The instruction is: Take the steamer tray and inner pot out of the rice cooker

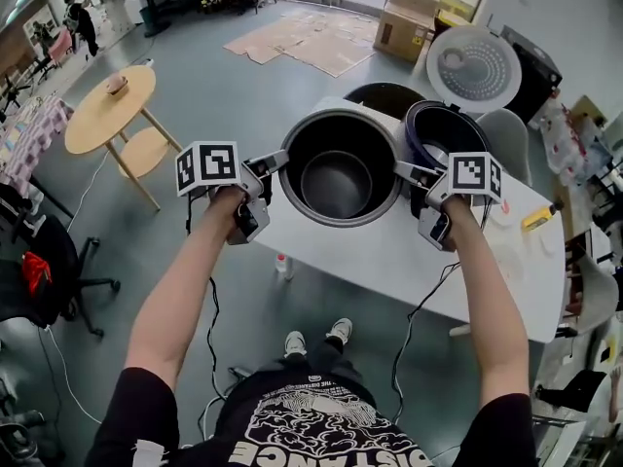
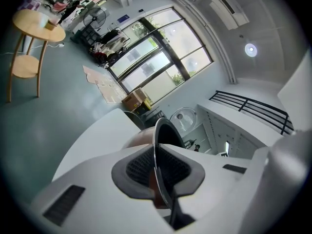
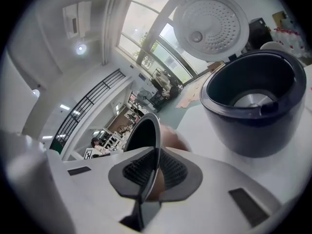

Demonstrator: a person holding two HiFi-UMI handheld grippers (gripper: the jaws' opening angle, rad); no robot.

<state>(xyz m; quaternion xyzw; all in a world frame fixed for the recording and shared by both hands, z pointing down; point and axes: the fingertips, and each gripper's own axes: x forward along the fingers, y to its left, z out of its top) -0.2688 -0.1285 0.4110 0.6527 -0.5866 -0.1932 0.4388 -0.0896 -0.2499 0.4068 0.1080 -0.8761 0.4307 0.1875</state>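
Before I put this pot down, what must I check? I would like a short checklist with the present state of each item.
1. Grip of the left gripper on the inner pot rim: ok, shut on it.
2. Grip of the right gripper on the opposite rim: ok, shut on it.
3. Pot out of the rice cooker: ok.
4. Pot held level: ok.
5. Free spot on the table under the pot: cannot tell, the pot hides it.

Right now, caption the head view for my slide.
Left tool and right tool clamp the inner pot by its rim beside the open rice cooker.
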